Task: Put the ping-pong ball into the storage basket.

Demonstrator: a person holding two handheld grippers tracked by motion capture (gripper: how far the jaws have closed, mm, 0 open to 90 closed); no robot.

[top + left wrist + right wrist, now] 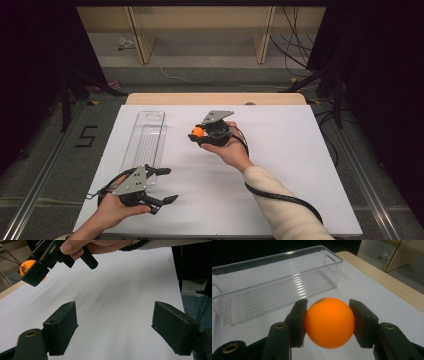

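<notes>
Right gripper view: right gripper point(328, 323) fingers clamp orange ball point(329, 322); left gripper point(115, 326) fingers wide, empty.

I'm in a lab recording bay, black curtains point(30, 75) around, loose cables point(295, 35) on floor, white-covered counter point(280, 165), tripod legs point(75, 85).

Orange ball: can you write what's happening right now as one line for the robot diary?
right gripper: shut on orange ball, above white table | clear bin: empty, just ahead | left gripper: open, holds nothing
</notes>
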